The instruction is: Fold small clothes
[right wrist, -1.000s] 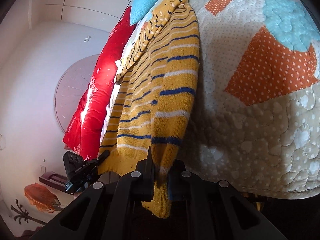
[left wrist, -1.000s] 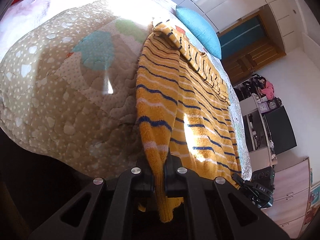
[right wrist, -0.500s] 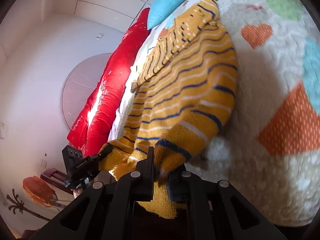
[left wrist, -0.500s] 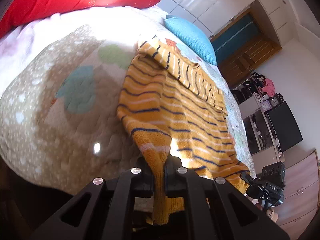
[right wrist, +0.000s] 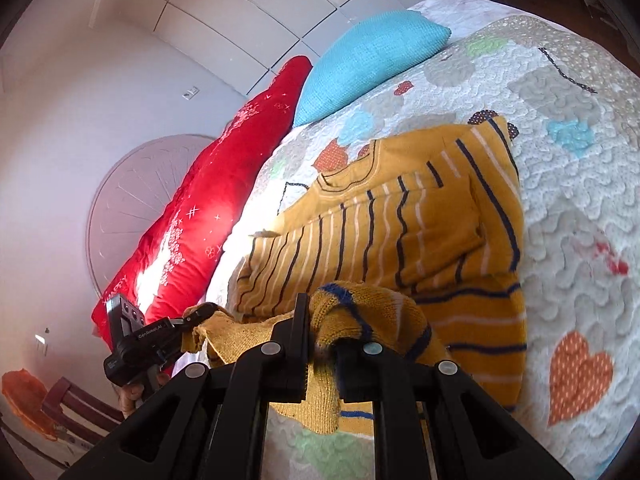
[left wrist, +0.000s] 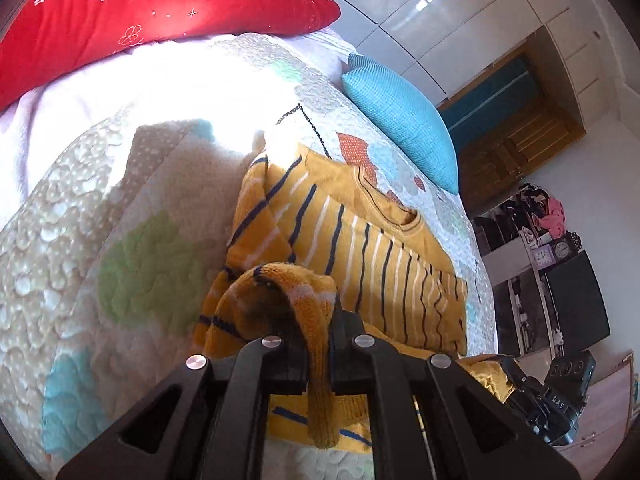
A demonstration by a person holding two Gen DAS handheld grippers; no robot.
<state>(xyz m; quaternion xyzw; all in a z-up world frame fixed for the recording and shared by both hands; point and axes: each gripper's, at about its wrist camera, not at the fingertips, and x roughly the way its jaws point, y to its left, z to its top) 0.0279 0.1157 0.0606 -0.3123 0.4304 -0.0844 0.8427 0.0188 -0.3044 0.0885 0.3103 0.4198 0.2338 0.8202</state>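
A yellow knit sweater [left wrist: 360, 248] with navy and white stripes lies on a patchwork quilt [left wrist: 132, 264], collar end toward the pillows. My left gripper [left wrist: 318, 320] is shut on one corner of its bottom hem, lifted and carried over the body. My right gripper [right wrist: 320, 328] is shut on the other hem corner of the sweater [right wrist: 400, 232], also lifted over the lower part. Each gripper shows in the other's view, the right one [left wrist: 560, 396] and the left one [right wrist: 140, 340], both pinching the hem.
A red pillow [left wrist: 140, 12] and a blue pillow [left wrist: 400, 116] lie at the head of the bed. A wooden door [left wrist: 512, 136] and shelves with clutter [left wrist: 544, 240] stand beyond the bed. A chair [right wrist: 76, 404] is at the bedside.
Both grippers have lifted the hem from the near bed edge and carried it up over the sweater toward the collar, doubling the lower part over.
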